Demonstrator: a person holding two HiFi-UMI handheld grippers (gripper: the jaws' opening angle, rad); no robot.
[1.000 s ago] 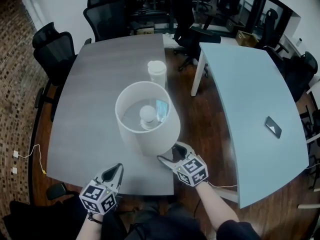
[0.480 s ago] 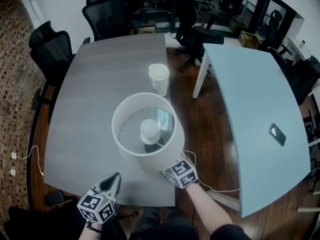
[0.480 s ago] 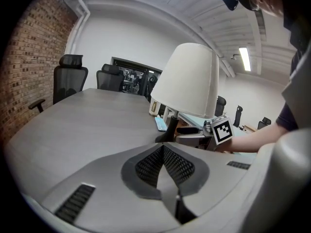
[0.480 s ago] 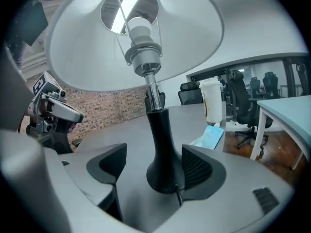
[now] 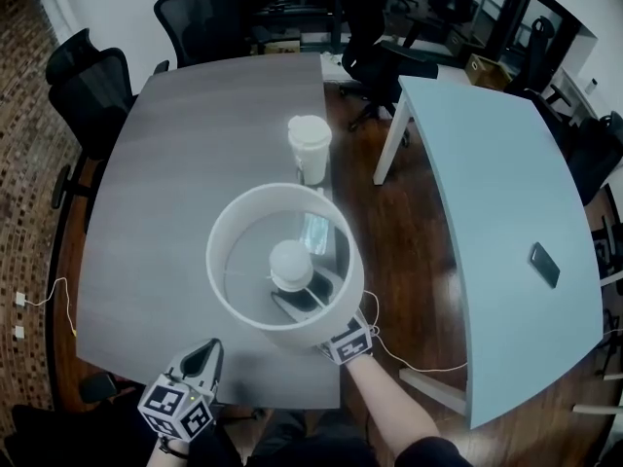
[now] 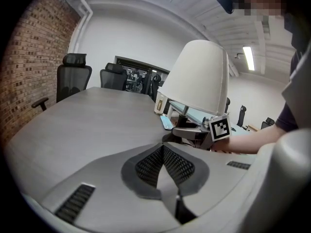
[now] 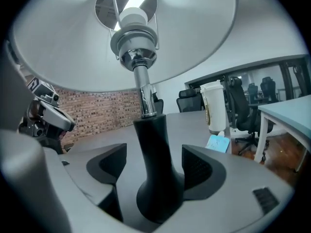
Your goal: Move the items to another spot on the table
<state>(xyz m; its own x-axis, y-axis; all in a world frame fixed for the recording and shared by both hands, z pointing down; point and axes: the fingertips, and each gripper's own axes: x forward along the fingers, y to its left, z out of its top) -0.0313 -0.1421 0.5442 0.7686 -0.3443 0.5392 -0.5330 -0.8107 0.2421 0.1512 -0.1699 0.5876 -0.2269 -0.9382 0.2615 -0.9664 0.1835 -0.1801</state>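
Right claw (image 7: 154,152) straddles the lamp's (image 5: 243,280) black stem, jaws apart with a slim gap on either side. The lamp has a white drum shade, a white bulb and a chrome rod above a flared black foot. It stands near the front edge of the grey table (image 5: 165,193), with a cup (image 5: 310,144) just behind. Left claw (image 6: 163,152) hangs closed and empty by that edge. A second ago the right claw lay outside the shade; now it reaches under it.

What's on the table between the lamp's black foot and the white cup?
A small flat blue thing lies there, near the cup; the right gripper view shows it.
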